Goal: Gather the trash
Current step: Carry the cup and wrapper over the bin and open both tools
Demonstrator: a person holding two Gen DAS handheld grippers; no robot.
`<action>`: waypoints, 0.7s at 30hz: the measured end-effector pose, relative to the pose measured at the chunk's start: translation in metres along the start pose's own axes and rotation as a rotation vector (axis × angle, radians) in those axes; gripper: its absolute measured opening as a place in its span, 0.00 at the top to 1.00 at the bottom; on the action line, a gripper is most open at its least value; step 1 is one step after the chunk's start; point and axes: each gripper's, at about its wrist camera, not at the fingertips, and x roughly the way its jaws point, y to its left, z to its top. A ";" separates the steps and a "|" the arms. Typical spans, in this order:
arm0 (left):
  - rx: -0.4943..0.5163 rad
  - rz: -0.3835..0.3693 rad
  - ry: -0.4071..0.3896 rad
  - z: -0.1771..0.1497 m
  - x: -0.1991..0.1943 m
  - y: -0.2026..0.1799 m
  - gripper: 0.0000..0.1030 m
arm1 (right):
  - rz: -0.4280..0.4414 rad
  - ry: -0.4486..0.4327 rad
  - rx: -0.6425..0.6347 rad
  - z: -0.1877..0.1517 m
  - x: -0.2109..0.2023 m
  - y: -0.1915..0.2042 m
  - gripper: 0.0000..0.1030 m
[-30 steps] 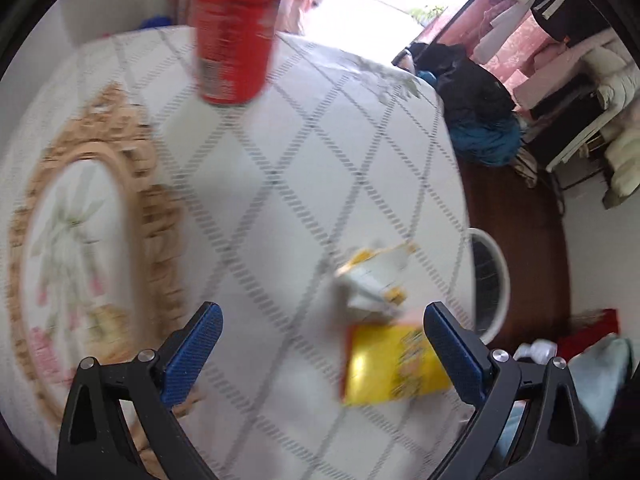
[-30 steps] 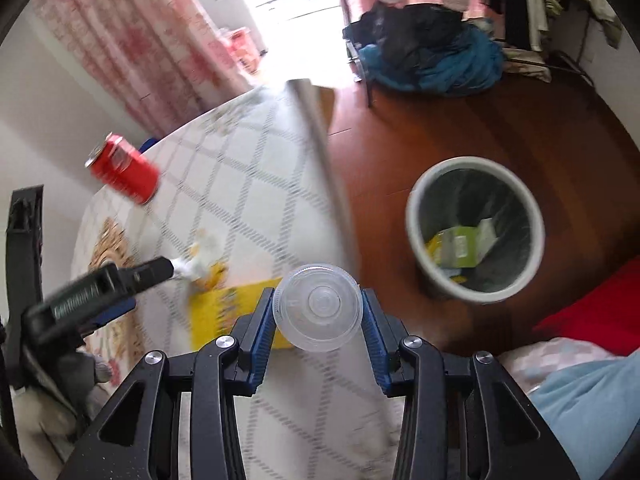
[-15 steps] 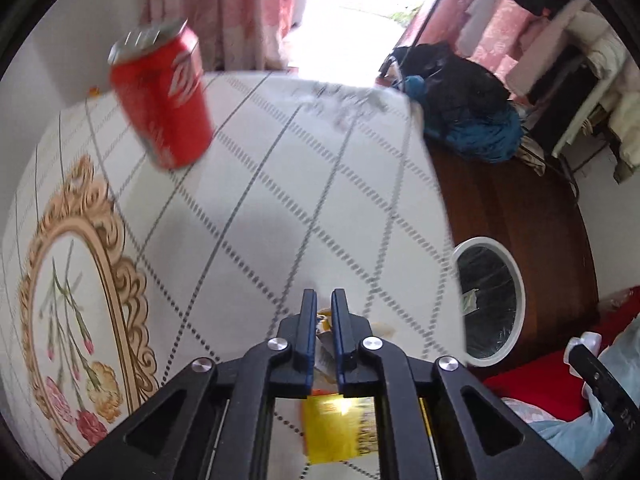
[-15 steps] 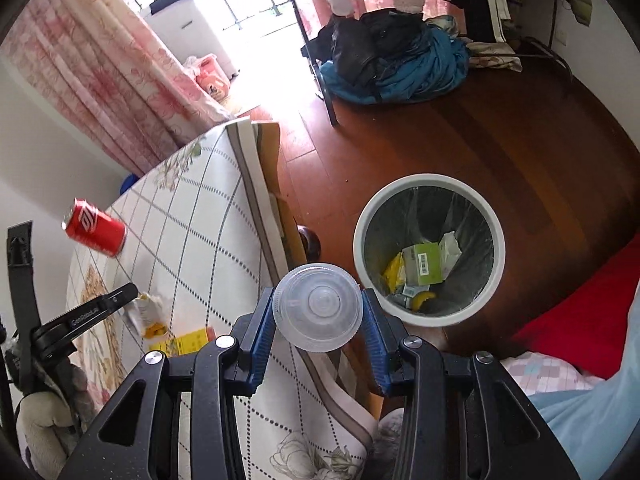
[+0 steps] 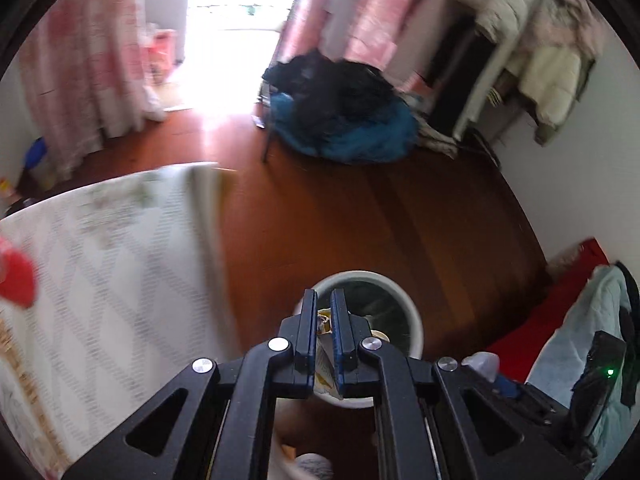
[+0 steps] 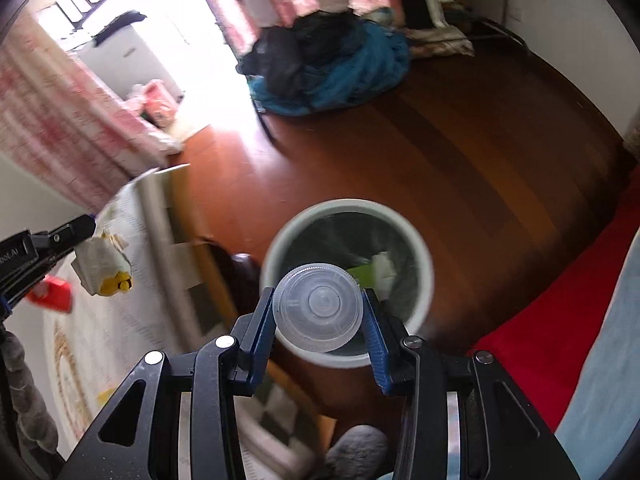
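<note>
Above the bin (image 6: 424, 248), right tongs (image 6: 318, 312) pinch a clear lid (image 6: 318, 306).

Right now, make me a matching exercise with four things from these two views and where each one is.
Things:
1. clear round plastic lid
2. crumpled white and yellow wrapper
3. red soda can
4. white round trash bin

Places:
A. on the wooden floor
B. on the patterned tablecloth
C. in the left gripper
D. in the right gripper

Pairs: 1-D, 2-C, 3-B, 4-A
</note>
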 end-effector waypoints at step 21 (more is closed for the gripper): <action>0.154 0.221 0.163 -0.021 0.067 -0.033 0.04 | -0.103 0.163 -0.006 0.005 0.056 -0.035 0.00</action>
